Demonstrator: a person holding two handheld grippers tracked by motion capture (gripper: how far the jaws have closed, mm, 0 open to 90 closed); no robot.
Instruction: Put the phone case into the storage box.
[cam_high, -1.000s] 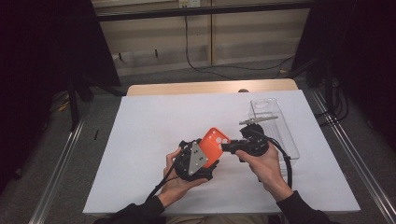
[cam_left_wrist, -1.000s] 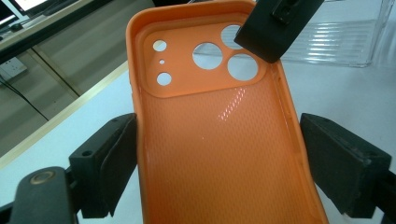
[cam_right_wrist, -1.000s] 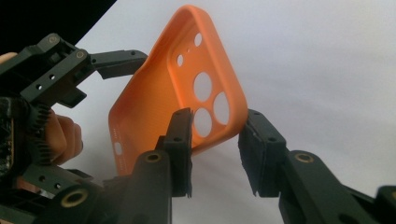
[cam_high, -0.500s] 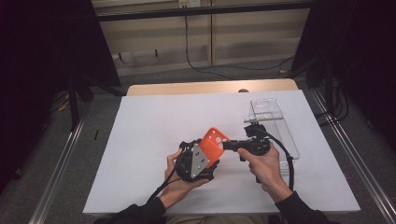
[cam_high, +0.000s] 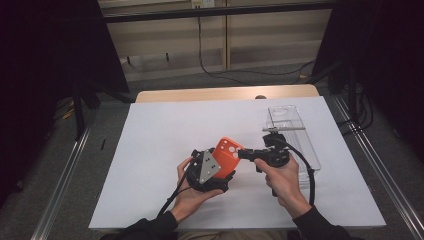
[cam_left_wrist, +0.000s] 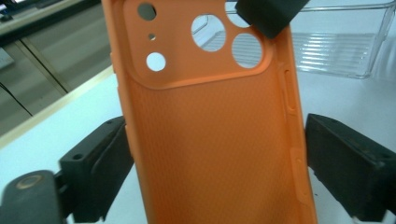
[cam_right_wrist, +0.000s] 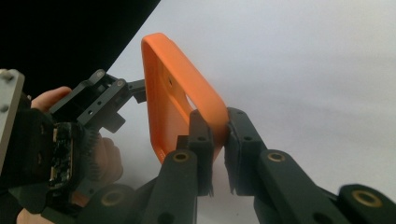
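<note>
I am holding the orange case (cam_high: 228, 153) up off the sheet (cam_high: 165, 140), near the middle of the table, between both grippers; the left gripper (cam_left_wrist: 215, 154) is clamping it across its width, one jaw on each long side, with the hollow inside and the camera holes facing that camera; the right gripper (cam_right_wrist: 218, 135) is pinching the rim at the camera-hole end, jaws closed on the edge, and in the high view it is coming in from the right (cam_high: 245, 154); the clear tray (cam_high: 290, 122) is lying well apart at the right edge of the sheet; I am judging this as a handover or a re-grip in mid-air, with both grips on at once; the next move, as I am reading it, is calling for one gripper to let go cleanly while the other is keeping the soft rim from twisting or slipping out of its narrow pinch.
</note>
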